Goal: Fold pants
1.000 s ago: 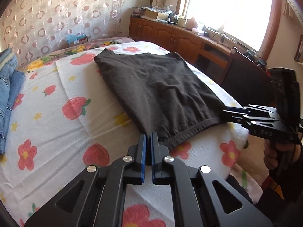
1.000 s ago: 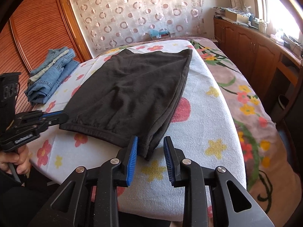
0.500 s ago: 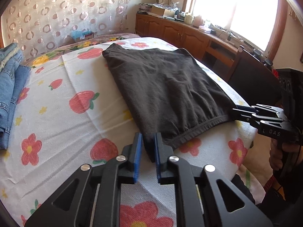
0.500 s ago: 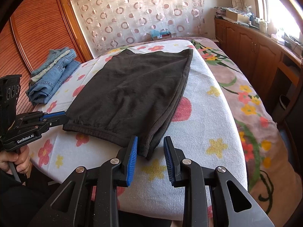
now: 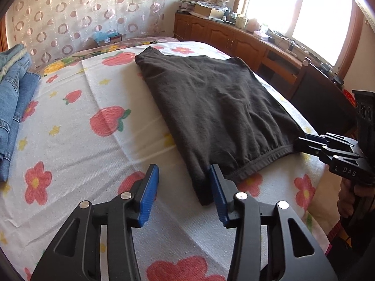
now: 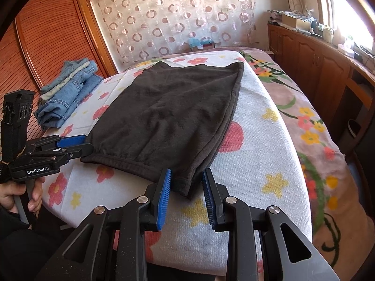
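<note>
Dark pants (image 5: pixel 218 114) folded flat on flowered bedspread (image 5: pixel 77 140), left gripper (image 5: pixel 184 187) spread wide at one waistband corner, right gripper (image 6: pixel 186 187) parted around the other corner, gripping nothing

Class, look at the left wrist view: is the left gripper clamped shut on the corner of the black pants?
No. The left gripper stands open, its blue pads wide apart, with the black pants corner lying loose on the bed between them.

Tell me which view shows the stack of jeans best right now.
Right wrist view: the folded jeans sit whole on the bed's far left, near the wardrobe, every layer visible. The left wrist view catches only part of the stack, cut off by the left edge of the frame.
</note>
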A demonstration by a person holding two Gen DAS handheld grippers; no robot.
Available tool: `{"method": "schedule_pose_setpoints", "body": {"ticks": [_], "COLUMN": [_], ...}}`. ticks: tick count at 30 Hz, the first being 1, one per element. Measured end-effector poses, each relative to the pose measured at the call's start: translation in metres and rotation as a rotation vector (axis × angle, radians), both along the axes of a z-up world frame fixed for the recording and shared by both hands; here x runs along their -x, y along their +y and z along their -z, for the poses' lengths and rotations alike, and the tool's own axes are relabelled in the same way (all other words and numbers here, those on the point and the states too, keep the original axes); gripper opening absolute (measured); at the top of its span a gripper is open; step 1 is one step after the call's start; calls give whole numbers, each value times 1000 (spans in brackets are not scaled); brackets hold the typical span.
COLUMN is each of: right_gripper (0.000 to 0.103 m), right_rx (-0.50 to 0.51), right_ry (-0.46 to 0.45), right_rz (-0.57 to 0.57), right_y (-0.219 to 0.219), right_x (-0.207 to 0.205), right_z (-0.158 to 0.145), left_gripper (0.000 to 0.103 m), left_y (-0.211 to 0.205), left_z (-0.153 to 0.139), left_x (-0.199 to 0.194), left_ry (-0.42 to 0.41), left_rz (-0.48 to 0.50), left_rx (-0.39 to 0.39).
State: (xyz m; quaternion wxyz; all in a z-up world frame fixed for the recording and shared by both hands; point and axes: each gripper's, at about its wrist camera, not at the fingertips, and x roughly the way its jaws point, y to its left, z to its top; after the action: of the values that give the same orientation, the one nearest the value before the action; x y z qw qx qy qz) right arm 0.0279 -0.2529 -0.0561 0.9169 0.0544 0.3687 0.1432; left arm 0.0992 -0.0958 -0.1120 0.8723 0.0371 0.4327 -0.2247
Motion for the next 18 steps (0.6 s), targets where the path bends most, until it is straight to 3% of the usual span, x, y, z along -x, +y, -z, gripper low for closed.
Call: {"method": "schedule_pose_setpoints", "body": {"ticks": [3, 7, 15, 18], "right_gripper": [18, 11, 11, 11], "right_rx": [-6, 3, 16, 33], "right_ry": [-5, -19, -55, -56], "right_rz": [-16, -26, -27, -27], "right_y": [2, 4, 5, 8], "right_x": [0, 1, 6, 6], "right_z": [1, -1, -8, -6], "left_gripper": [51, 77, 78, 65], "left_y": [-2, 0, 0, -3], "left_z": [0, -1, -4, -5], "left_x": [-1, -3, 0, 2], "left_ry": [1, 14, -10, -11], "left_rz": [0, -1, -10, 1], "left_rx": [-4, 16, 16, 6]}}
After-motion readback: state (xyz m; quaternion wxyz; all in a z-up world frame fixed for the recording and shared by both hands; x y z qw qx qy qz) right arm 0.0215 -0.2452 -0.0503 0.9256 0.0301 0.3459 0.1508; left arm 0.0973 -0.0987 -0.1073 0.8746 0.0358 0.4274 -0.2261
